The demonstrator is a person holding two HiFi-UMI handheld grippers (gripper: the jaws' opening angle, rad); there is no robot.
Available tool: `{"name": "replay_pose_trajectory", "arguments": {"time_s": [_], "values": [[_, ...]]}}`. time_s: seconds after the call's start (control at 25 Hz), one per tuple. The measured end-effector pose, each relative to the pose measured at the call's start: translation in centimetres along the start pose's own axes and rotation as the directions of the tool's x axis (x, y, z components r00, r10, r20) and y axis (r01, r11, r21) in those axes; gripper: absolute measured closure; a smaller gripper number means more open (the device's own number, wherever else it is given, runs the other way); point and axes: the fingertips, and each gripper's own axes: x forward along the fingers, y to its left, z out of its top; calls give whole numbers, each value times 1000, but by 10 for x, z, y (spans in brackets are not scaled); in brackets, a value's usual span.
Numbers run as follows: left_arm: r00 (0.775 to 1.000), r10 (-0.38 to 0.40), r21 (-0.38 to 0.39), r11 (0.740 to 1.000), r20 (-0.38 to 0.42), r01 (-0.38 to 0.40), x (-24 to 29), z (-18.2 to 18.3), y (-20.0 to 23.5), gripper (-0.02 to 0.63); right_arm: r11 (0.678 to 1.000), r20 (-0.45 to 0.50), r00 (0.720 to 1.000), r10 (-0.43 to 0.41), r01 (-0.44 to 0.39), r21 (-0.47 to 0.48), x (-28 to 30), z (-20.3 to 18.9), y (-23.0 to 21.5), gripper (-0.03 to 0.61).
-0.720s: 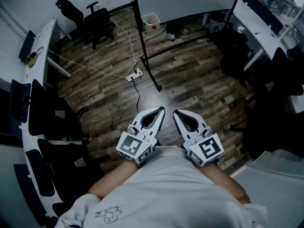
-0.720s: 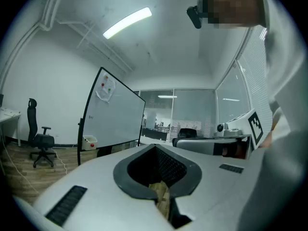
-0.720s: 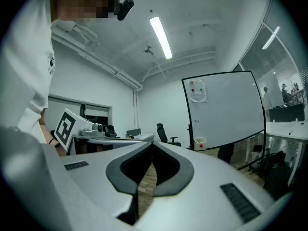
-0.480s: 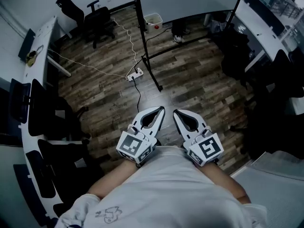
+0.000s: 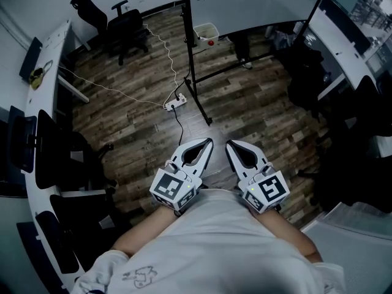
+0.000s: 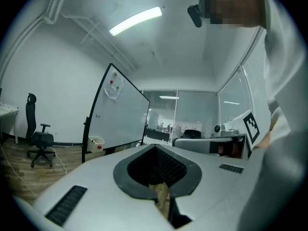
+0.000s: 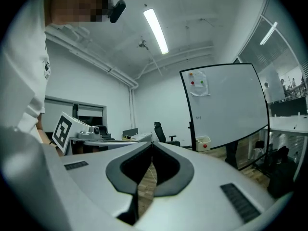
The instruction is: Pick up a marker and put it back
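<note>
No marker shows clearly in any view. A whiteboard [image 5: 257, 2] on a black stand [image 5: 196, 72] is ahead; it also appears as the whiteboard [image 6: 120, 114] and the whiteboard [image 7: 226, 105]. A small white box [image 5: 207, 31] with a red dot hangs by its frame; what it holds I cannot tell. My left gripper [image 5: 209, 141] and right gripper [image 5: 229, 144] are side by side at the person's waist, pointing level toward the board. The left gripper [image 6: 154, 146] and right gripper [image 7: 152, 143] are both shut, tips meeting, with nothing between them.
Wood-plank floor lies between me and the board, with a power strip [image 5: 174, 104] and white cable across it. Black office chairs [image 5: 125, 22] stand at the far left. A white desk [image 5: 46, 63] runs along the left; a desk [image 5: 343, 35] and dark chairs [image 5: 309, 72] stand on the right.
The head view has shifted a little, so the whiteboard stand and floor now sit slightly further right. Both grippers stay shut in the same place at the waist.
</note>
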Motion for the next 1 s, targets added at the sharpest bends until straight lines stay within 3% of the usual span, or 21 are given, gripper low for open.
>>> {"name": "replay_pose_trajectory", "arguments": {"time_s": [0.24,0.48,1.0], "values": [[1000,-2,36,999,26,1,5,35,75,609,1000,31,999,15,-15,-6,75,19,1,566],[1000,-5,25,1000,9,5,0,43,132,609,1000,40,999,29,-29,1,134,26,8,566],[1000,3,-60,998,-25,-4,15,22,180,609,996,-33,999,33,-30,80,182,-2,-15,566]]}}
